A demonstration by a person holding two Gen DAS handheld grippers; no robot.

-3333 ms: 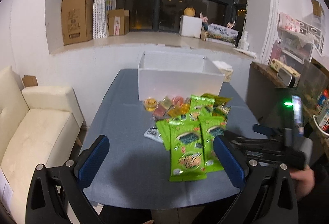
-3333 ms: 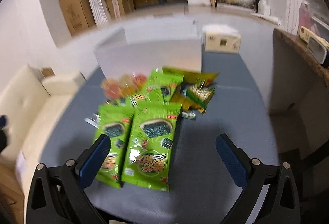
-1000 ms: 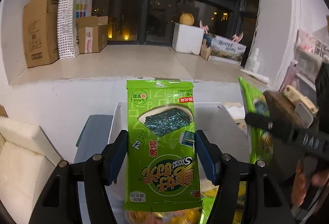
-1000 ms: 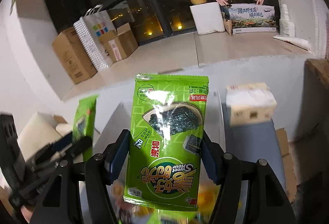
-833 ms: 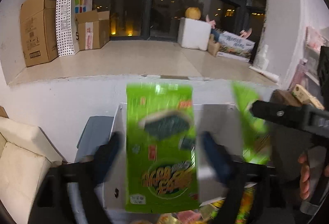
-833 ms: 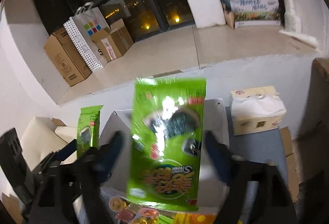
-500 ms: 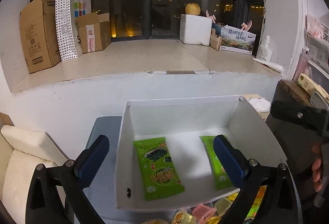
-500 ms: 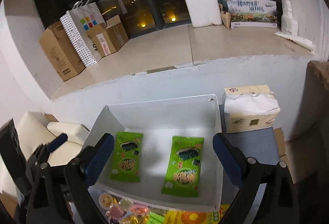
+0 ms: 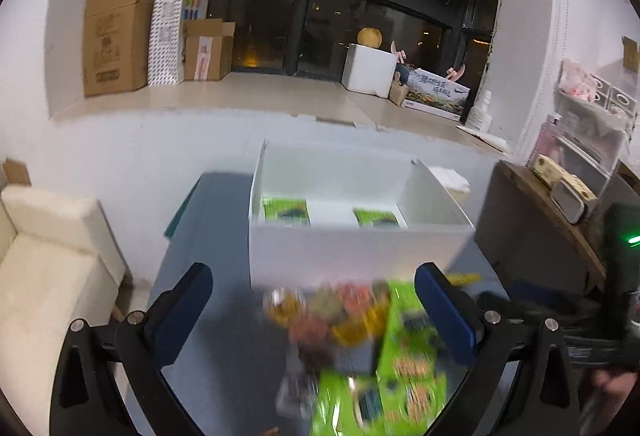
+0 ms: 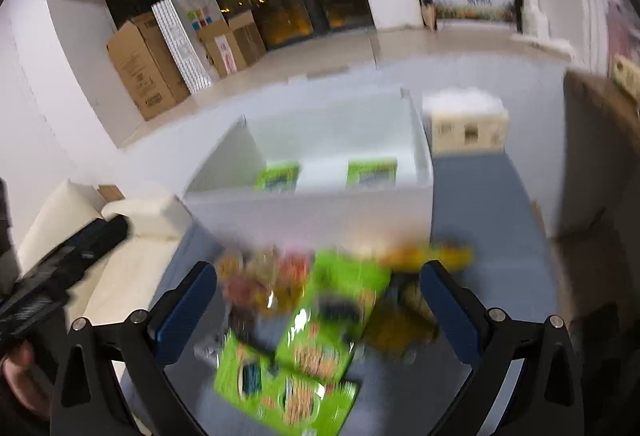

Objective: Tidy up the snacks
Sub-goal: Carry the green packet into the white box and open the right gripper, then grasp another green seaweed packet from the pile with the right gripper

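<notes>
Snacks: green seaweed packets (image 10: 316,332) and small bright sweets (image 10: 256,280) lie in a loose heap on the blue counter (image 10: 492,220), just in front of the white box (image 10: 312,212) (all of it smeared by motion blur).
Packets in box: two more green packets rest on the floor of the white box, one (image 9: 286,210) toward its left wall, the other (image 9: 376,217) toward its right wall, apart from each other.
Left tool: left tool (image 9: 314,310) is released, blue pads (image 9: 182,306) spread wide, nothing between them; it hangs over the heap in front of the box.
Right tool: right tool (image 10: 318,306) has its jaws opening, wide apart and gripping nothing, also above the heap in front of the box.
Beside box: a tissue pack (image 10: 464,124) sits on the counter just right of the box.
Left of box: a cream sofa (image 9: 48,260) stands off the counter's edge.
</notes>
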